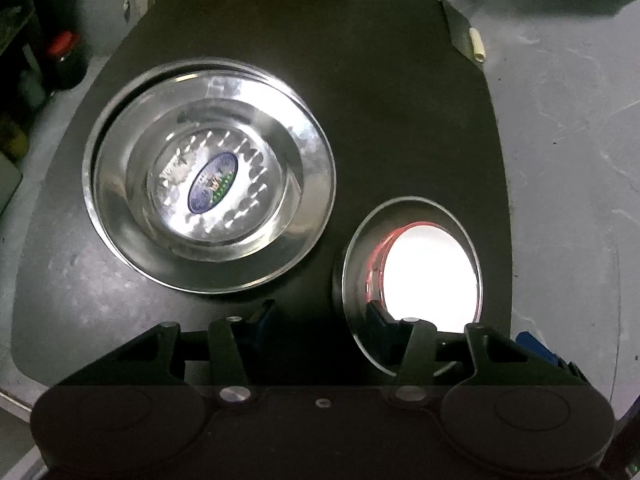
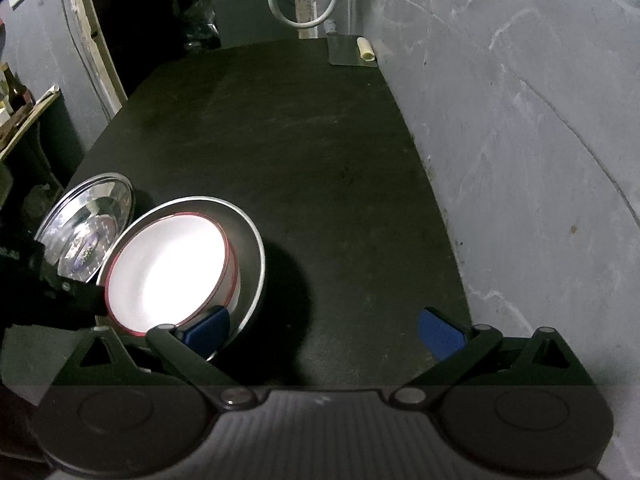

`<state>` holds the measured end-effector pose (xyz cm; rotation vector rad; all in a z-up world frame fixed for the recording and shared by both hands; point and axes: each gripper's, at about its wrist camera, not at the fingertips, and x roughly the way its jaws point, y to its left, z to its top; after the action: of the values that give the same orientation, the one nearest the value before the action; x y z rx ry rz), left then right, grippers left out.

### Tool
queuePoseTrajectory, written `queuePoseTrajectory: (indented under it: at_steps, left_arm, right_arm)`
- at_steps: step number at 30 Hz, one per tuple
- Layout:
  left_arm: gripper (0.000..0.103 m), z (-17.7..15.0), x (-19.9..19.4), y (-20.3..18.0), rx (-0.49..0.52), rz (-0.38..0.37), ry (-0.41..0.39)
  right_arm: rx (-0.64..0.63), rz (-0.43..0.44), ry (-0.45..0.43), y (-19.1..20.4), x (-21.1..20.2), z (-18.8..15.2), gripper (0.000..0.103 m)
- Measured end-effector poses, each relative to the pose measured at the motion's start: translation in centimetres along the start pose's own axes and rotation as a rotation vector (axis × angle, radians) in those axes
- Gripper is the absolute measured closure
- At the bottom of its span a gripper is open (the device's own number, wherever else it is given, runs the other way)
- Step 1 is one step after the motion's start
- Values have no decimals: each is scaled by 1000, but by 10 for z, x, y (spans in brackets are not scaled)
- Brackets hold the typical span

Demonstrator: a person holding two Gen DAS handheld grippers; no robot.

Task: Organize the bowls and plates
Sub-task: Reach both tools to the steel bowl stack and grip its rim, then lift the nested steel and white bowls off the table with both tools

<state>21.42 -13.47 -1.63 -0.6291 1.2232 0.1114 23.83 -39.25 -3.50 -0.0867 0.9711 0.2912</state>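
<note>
A stack of steel plates point(image 1: 208, 176) with a blue oval sticker lies at the left of the dark counter point(image 1: 380, 100). To its right a steel bowl point(image 1: 400, 212) holds a white bowl with a red rim point(image 1: 428, 272). My left gripper point(image 1: 320, 316) straddles the steel bowl's near-left rim, one finger inside and one outside, and the pads stand apart from it. In the right wrist view the steel bowl point(image 2: 252, 248), white bowl point(image 2: 168, 264) and plates point(image 2: 92, 208) sit low left. My right gripper point(image 2: 324, 330) is open over bare counter, its left finger beside the steel bowl's near rim.
A flat metal blade with a cream handle point(image 2: 352, 52) lies at the counter's far end. A grey wall point(image 2: 520, 160) runs along the right side. Bottles point(image 1: 64, 60) stand beyond the left edge. A white hose point(image 2: 304, 0) hangs at the back.
</note>
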Motion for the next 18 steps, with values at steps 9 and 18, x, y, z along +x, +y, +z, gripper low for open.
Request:
queuePoseTrajectory:
  at_steps: [9,18]
  left_arm:
    - [74,-2,8,-4,-38,-41,-20]
    - [88,-5,9,-6,-64,-77,-44]
  right_arm:
    - [18,83,-27,-5,-4,-2,28]
    - [56,224,-32,-9,-7,-3,68]
